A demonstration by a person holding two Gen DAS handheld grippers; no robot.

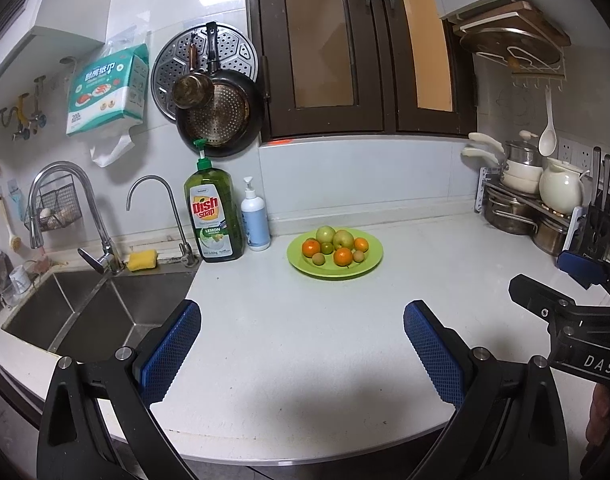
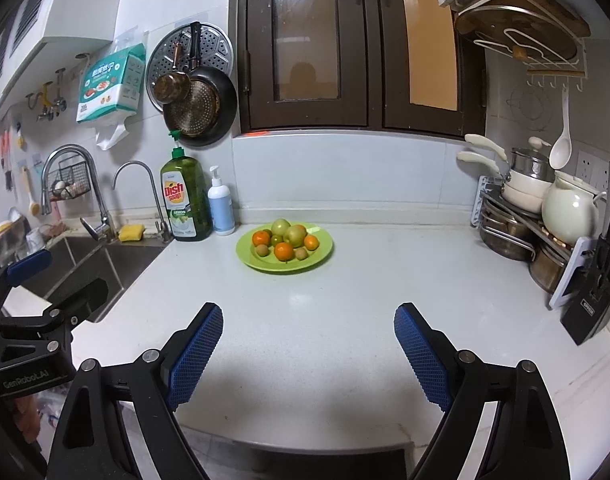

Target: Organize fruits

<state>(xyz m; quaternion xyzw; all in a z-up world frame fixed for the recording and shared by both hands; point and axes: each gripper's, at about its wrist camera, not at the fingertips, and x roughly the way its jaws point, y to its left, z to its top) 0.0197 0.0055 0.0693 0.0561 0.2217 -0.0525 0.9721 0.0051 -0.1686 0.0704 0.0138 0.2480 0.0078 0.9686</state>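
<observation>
Fruit, small oranges and green apples, sits piled on the round lime-green plate (image 1: 372, 263) straight ahead of my left hand-held gripper (image 1: 302, 354), beside the dish soap bottle (image 1: 213, 216). My right hand-held gripper (image 2: 308, 354) points right of the plate. Both gape empty.

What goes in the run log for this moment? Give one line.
left tool: open, empty | right tool: open, empty | fruits: all on green plate | stage: approach

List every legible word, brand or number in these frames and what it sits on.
"Dish soap", "LEMON": green dish soap bottle.
"DAS": black right gripper body.
"GenRobot.AI": black left gripper body.
"200": hanging kitchen-paper pack; its Chinese characters are blurred.
White pump bottle label: unreadable.
</observation>
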